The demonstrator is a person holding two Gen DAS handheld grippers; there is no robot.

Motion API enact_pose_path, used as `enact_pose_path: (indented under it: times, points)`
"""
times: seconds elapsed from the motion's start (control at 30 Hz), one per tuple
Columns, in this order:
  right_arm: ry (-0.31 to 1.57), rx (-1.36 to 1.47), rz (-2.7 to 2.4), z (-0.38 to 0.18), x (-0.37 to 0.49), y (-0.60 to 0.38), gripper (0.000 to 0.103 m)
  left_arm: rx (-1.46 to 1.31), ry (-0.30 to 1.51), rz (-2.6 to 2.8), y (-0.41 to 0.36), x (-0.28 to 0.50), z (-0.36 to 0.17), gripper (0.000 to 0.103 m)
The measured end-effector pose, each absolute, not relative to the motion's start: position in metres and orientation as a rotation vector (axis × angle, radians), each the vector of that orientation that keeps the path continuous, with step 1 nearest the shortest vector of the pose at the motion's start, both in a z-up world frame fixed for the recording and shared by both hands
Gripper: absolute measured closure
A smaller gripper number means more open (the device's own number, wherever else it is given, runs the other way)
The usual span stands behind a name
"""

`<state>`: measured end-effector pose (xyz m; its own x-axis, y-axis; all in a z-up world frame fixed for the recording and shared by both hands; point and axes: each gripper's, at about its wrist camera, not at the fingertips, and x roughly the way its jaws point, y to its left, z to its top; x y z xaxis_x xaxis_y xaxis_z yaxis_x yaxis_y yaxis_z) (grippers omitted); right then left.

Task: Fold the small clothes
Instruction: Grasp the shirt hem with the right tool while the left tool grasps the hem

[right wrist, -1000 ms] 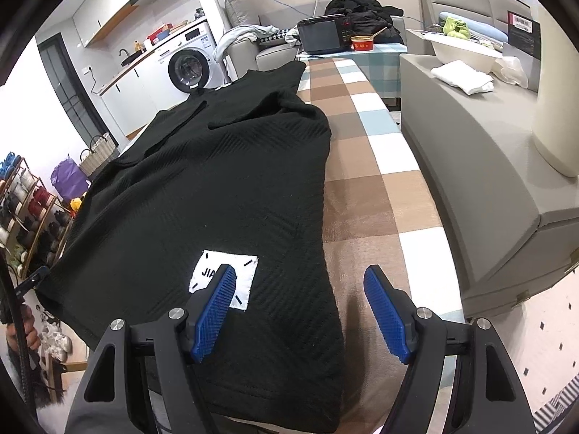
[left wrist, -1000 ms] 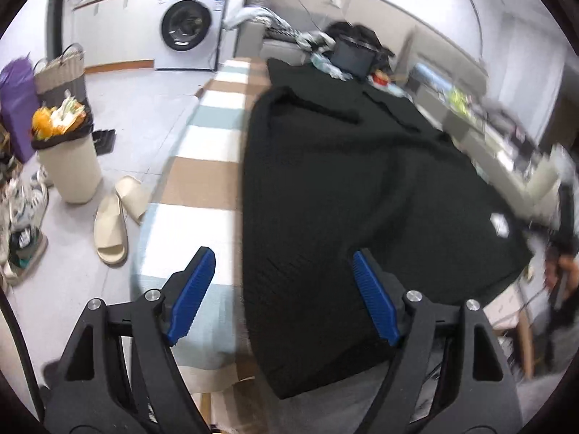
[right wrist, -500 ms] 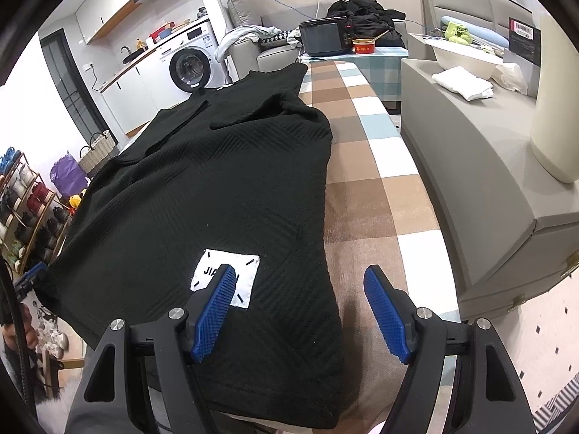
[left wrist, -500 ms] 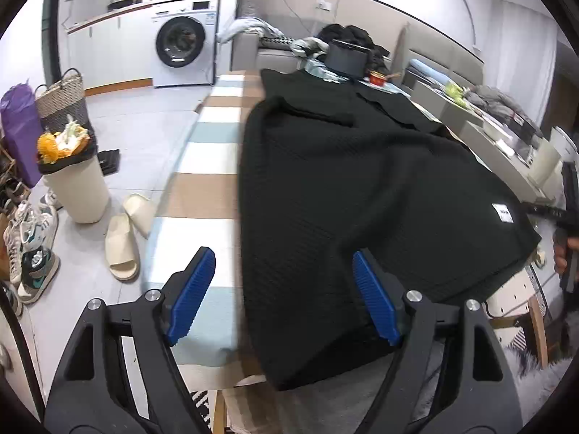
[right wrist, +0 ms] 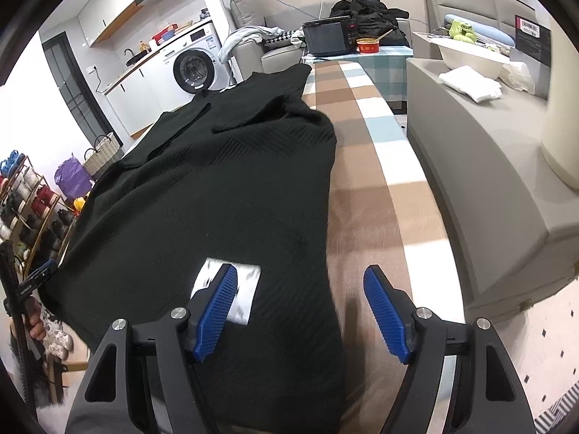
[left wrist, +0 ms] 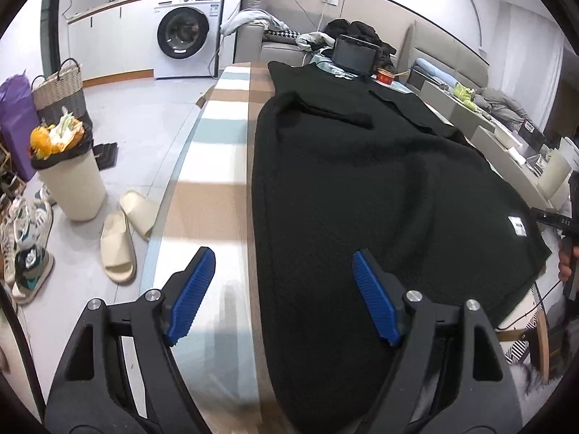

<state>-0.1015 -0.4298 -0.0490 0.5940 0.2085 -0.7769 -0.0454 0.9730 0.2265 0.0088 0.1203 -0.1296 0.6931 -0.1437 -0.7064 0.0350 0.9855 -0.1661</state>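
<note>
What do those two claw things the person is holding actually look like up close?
Both look alike. The left gripper and right gripper each have two black angular arms with cut-out openings and silver round bolt heads. Their fingers carry bright blue ribbed pads. At the edge of the left view, the other handle looks black with small white lettering and a thin cable.

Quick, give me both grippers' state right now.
Left gripper: open, holding nothing, over the black garment's edge.
Right gripper: open, jaws have just been closing a little, garment edge below them, not gripped.
</note>
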Motion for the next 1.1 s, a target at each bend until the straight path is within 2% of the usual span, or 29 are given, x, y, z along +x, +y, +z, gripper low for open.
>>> enact_pose_path:
  times: [0.13,0.37,0.4,0.43,0.47,0.5,0.53,0.57,0.6,0.63,1.1]
  points:
    - [0.946,0.209,0.168,-0.056,-0.073,-0.426,0.041,-0.165,0.870,-0.124,0.124,0.055,-0.142,0.027]
    - [0.999,0.158,0.219,-0.064,-0.040,-0.413,0.041,-0.098,0.913,-0.108,0.115,0.092,-0.152,0.027]
    - [1.002,0.144,0.222,-0.064,-0.038,-0.410,0.043,-0.093,0.912,-0.105,0.114,0.094,-0.152,0.028]
    - [1.001,0.122,0.222,-0.064,-0.036,-0.407,0.052,-0.085,0.913,-0.104,0.111,0.097,-0.152,0.032]
    - [1.002,0.108,0.227,-0.065,-0.034,-0.404,0.056,-0.079,0.908,-0.108,0.109,0.099,-0.152,0.045]
    - [0.997,0.084,0.224,-0.065,-0.033,-0.401,0.066,-0.070,0.903,-0.113,0.107,0.101,-0.152,0.067]
    - [0.995,0.063,0.219,-0.065,-0.032,-0.398,0.080,-0.052,0.898,-0.111,0.104,0.104,-0.152,0.079]
    - [0.993,0.045,0.216,-0.066,-0.030,-0.397,0.087,-0.051,0.895,-0.117,0.102,0.105,-0.151,0.098]
    - [0.990,0.038,0.220,-0.066,-0.029,-0.396,0.095,-0.075,0.888,-0.147,0.102,0.106,-0.151,0.100]
    - [0.985,0.035,0.226,-0.067,-0.028,-0.395,0.097,-0.079,0.879,-0.146,0.102,0.103,-0.149,0.100]
    - [0.701,0.064,0.392,-0.004,-0.139,-0.402,0.098,-0.166,0.655,-0.198,0.118,-0.004,-0.087,0.100]
